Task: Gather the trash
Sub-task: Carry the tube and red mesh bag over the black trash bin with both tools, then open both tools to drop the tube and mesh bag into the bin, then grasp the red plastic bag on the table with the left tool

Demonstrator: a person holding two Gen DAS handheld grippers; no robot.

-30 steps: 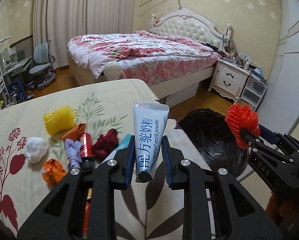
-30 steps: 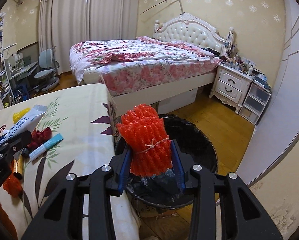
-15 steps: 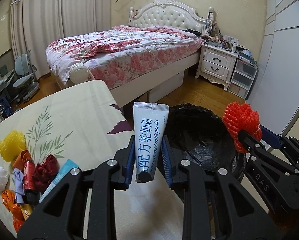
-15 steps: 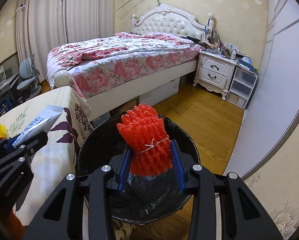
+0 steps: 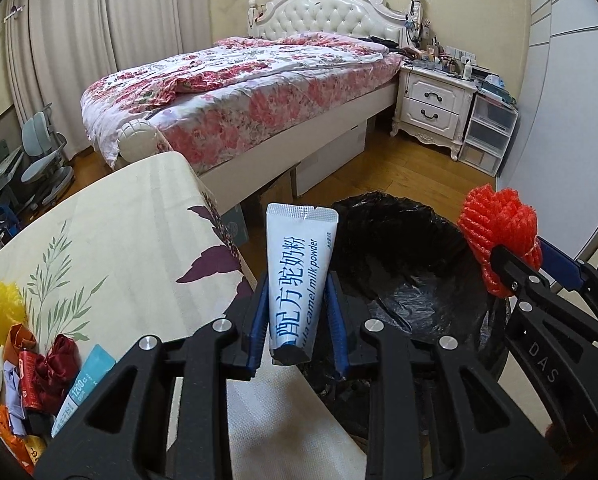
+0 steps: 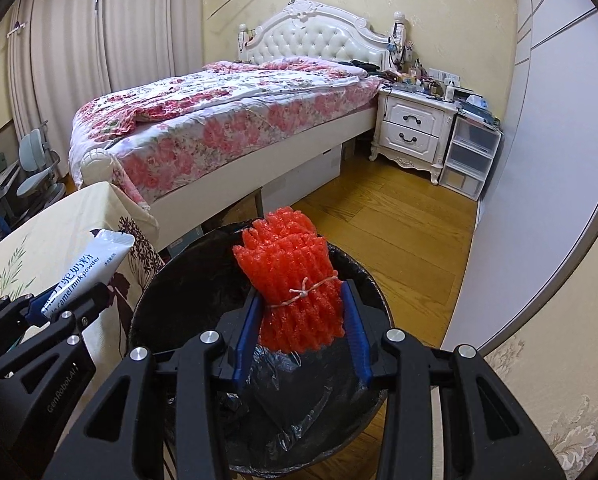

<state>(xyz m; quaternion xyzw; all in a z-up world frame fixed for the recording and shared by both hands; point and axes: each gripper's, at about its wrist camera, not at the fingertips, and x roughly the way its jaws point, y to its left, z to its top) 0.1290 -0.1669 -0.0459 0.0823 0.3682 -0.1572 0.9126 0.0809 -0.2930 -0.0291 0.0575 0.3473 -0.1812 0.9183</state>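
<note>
The bin bottom is hard to read: only crumpled black liner shows, and both grippers cover much of its rim. The trash pile at the table's left end is cut off by the frame edge, so its pieces blur together.

The sachet is a white and blue milk-powder pack, upright, its sealed top pointing away. The net is a bundle of orange-red foam mesh tied round the middle with string.

The left gripper is closed narrowly on the sachet's lower end, held at the table edge just beside the bin. The right gripper pinches the net below the string, directly above the bin's opening.
</note>
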